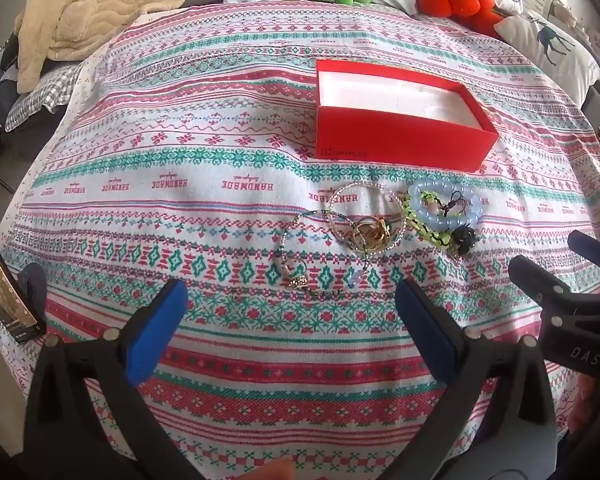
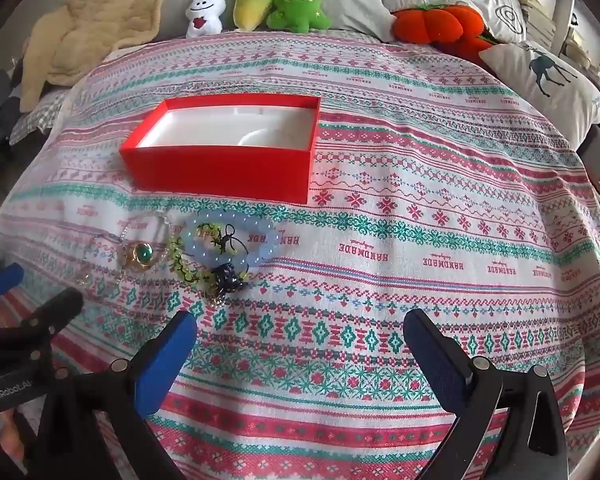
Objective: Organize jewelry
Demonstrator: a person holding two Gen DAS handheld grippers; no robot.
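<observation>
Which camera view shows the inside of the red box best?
The right wrist view: the red box lies broadside there, its white interior open to the camera. In the left wrist view the red box sits angled, and its near wall hides part of the floor.

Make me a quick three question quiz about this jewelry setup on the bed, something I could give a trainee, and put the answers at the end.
1. True or false: the red box already has jewelry lying in it.
2. Which piece lies nearest the right gripper? A) the pale blue bead bracelet B) the green stone ring C) the clear bead loop
3. Fill in: both the right gripper and the left gripper are ____ and hold nothing.

Key
1. False. Only its white liner shows inside.
2. A. The ring and loop lie farther toward the left gripper.
3. Open.
</observation>
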